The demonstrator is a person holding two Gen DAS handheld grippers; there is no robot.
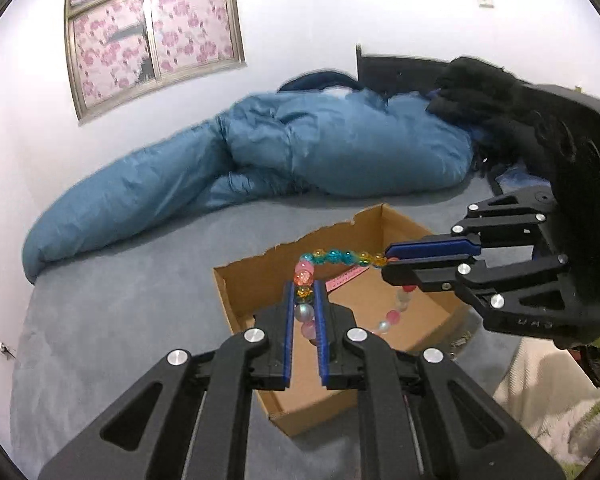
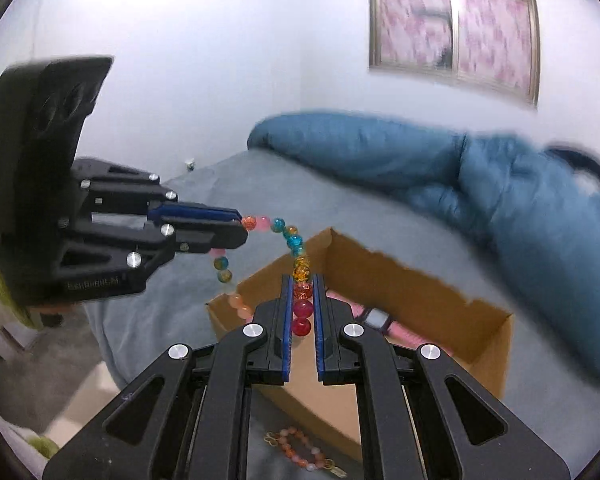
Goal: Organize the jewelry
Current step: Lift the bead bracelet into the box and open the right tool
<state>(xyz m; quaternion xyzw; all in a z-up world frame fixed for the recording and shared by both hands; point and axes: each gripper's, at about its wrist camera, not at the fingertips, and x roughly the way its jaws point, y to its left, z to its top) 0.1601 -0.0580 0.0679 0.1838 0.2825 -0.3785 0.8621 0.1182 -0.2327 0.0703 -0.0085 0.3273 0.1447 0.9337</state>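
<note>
Bead string [image 1: 332,257] of round glossy beads, pinched by both grippers

White walls [image 1: 340,20]. Ahead of the tool, a bed with a grey-blue sheet [image 1: 120,320]; a rumpled blue duvet [image 1: 300,152] lies along its far side. Above it, a window [image 1: 152,32] covered in pink floral film. Dark headboard [image 1: 396,72] beyond, to the right. Even light.

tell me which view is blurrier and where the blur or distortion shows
Right wrist view is blurrier: the floral window and blue duvet smear, while the beaded necklace stays fairly crisp. Left wrist view is sharper, with the window pattern readable; fisheye bends its frame and darkens both views' corners.
</note>
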